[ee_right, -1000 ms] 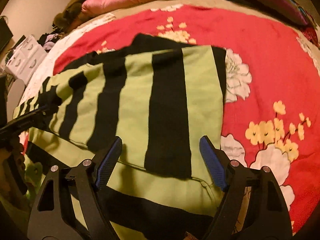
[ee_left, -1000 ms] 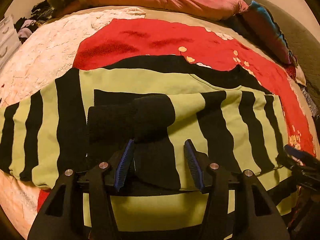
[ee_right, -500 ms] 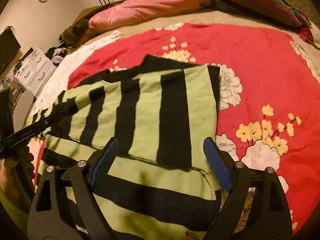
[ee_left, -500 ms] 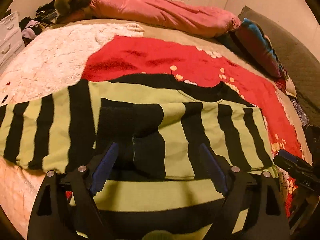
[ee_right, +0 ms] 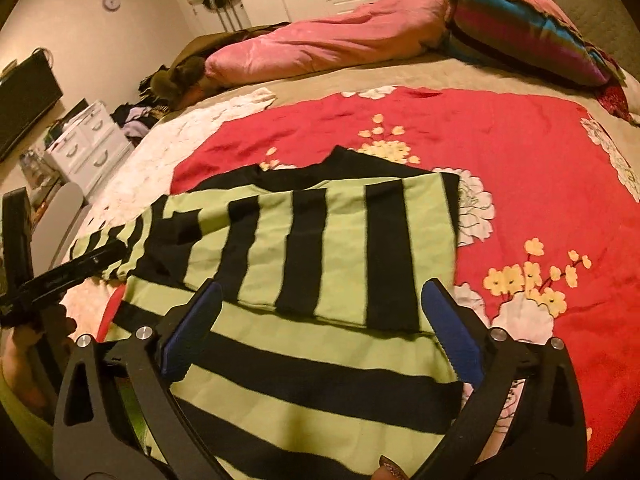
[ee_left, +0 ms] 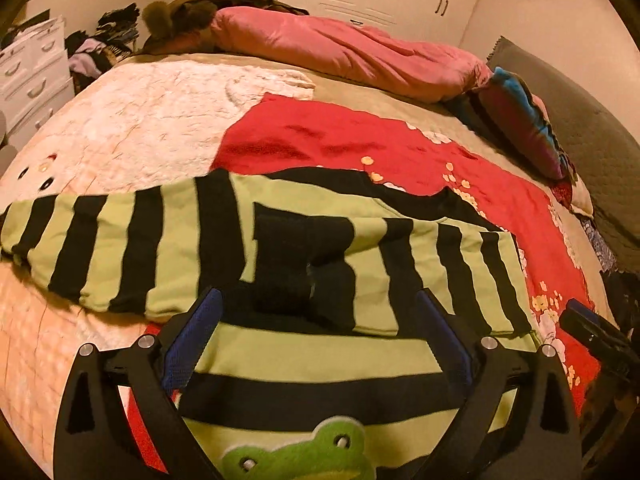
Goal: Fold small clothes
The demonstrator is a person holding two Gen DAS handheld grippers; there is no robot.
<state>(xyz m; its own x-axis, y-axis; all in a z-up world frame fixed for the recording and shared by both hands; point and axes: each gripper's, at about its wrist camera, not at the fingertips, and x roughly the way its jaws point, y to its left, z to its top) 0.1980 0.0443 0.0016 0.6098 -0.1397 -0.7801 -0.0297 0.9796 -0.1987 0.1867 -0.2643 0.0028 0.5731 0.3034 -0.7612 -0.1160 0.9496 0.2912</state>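
Left wrist view: sweater is spread flat on the red blanket, one sleeve folded across the chest, the other sleeve sticking out onto the white quilt.
Feel: looks like a soft, thick knit to me, light and floppy, zero stiffness, so it'll sag and drag if I lift from one spot.
Slip: I'd guess it clings to the fuzzy blanket a bit, not slidey.
Where to grab: cuff end of the loose sleeve, or the hem corners near the frog patch; pinch an edge, not the middle.
Left gripper: jaws have just been opening, now spread wide above the fabric, pinching nothing.
Right gripper: same deal, jaws have just been opening, wide apart, the folded sleeve below but not gripped.
Around: pink duvet and pillow at the far end, well apart.
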